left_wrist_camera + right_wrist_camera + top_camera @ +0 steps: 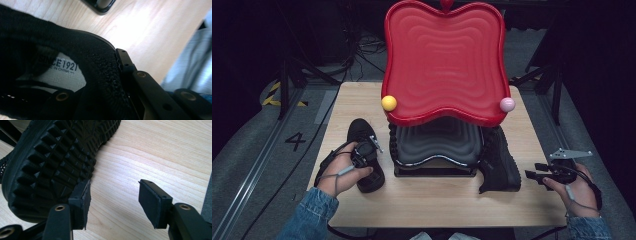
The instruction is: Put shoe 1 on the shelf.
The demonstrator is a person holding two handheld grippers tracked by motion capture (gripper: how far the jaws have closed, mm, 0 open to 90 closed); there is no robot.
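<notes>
A black mesh shoe [360,131] stands on the wooden table [437,202] at the left. My left gripper [368,149] is shut on its heel collar. In the left gripper view one jaw is inside the shoe [75,50] and the other outside, so the left gripper [105,72] pinches the padded rim above a white insole printed "SINCE 1921". A second black shoe [500,161] lies on its side at the right, leaning on the black stand. My right gripper [535,171] is open just right of it. Its sole [55,157] faces my right gripper [115,195]; the left pad is near the heel tread.
A big red apple-shaped tray [444,60] tilts up on a ribbed black stand [434,145] in the table's middle. A yellow ball [388,103] and a pink ball [507,104] sit at its lower corners. Dark stands and cables surround the table.
</notes>
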